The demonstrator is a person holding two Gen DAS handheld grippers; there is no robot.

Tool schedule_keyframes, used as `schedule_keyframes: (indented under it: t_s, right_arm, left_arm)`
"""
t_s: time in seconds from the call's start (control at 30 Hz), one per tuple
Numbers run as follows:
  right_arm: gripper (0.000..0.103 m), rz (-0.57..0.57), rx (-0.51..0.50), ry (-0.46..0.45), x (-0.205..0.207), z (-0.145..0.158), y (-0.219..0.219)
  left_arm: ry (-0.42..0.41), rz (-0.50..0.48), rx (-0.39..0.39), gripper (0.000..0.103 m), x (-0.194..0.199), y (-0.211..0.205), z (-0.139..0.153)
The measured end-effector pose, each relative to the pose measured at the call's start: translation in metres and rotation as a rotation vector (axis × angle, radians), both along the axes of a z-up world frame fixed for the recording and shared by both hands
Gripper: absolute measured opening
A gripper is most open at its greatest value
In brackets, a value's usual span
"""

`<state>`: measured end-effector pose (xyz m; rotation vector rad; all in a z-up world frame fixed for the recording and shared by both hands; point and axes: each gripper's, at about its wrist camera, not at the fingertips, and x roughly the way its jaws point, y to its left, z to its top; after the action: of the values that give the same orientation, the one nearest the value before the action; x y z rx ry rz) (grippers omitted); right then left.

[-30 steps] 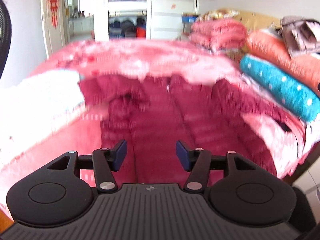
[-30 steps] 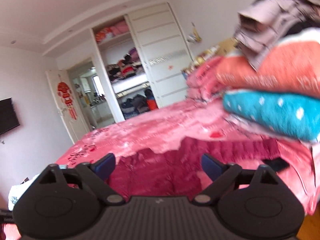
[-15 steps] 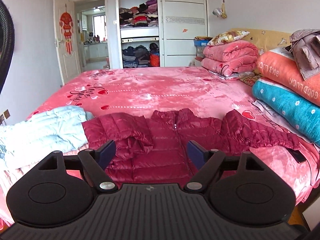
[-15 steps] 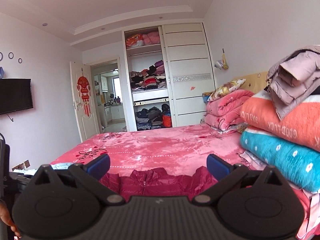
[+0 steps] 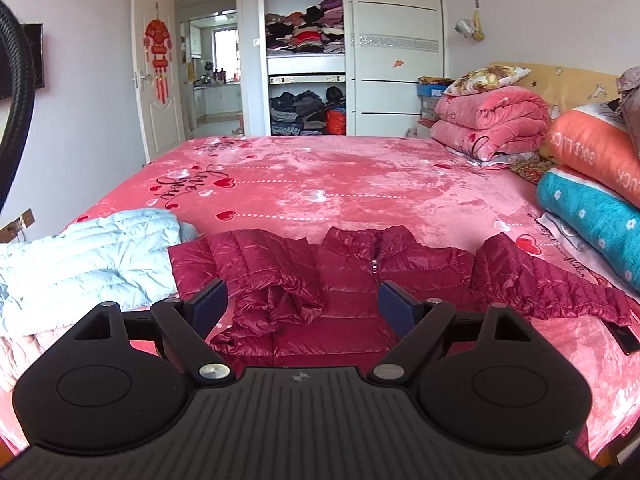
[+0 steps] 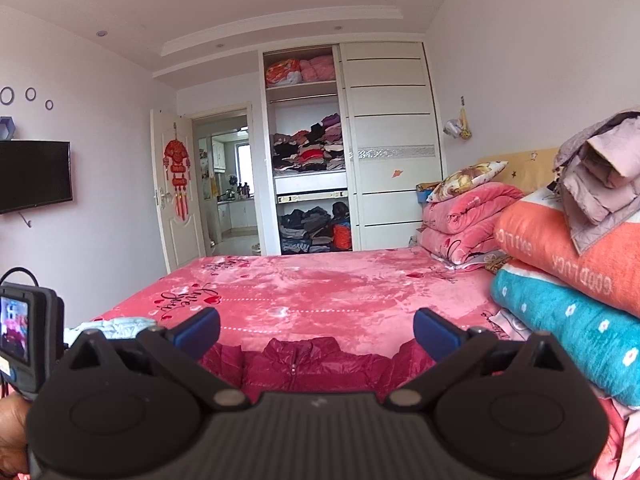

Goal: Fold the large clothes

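Observation:
A dark red puffer jacket (image 5: 352,280) lies front up on the pink bed (image 5: 340,184), zipper closed, its left sleeve crumpled over the body and its right sleeve stretched out to the right. It also shows in the right wrist view (image 6: 312,364), partly hidden by the gripper body. My left gripper (image 5: 303,306) is open and empty, held above the jacket's lower half. My right gripper (image 6: 316,334) is open and empty, raised higher and back from the jacket.
A light blue puffer jacket (image 5: 80,256) lies at the bed's left edge. Rolled blankets, teal (image 5: 592,220) and orange (image 5: 592,152), are stacked at the right, with folded pink quilts (image 5: 488,124) behind. A dark flat object (image 5: 624,336) lies by the right sleeve. An open wardrobe (image 5: 304,60) stands beyond.
Both grippers pulled back and up from the jacket, and the views steadied. Both opened wider. The jacket now lies spread on the bed, untouched.

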<state>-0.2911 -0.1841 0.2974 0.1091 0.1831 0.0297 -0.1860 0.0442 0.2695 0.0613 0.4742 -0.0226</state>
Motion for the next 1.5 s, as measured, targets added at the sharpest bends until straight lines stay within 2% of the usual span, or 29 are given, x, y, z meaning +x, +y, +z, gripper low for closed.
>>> schedule_keyframes:
  t_s: [0.37,0.77,1.17,1.5]
  right_arm:
    - [0.102,0.065,-0.064,0.066,0.051,-0.016,0.032]
    - [0.102,0.165,-0.126,0.15,0.11,-0.047,0.081]
    - [0.102,0.3,-0.213,0.176,0.161,-0.066,0.135]
    - [0.102,0.39,-0.297,0.189,0.201,-0.091,0.184]
  left_arm:
    - [0.03,0.118,-0.008,0.103,0.04,0.027,-0.025]
    - [0.05,0.264,-0.024,0.103,0.079,0.078,-0.05]
    - [0.042,0.414,-0.037,0.103,0.108,0.126,-0.059]
    - [0.099,0.505,-0.084,0.103,0.134,0.173,-0.081]
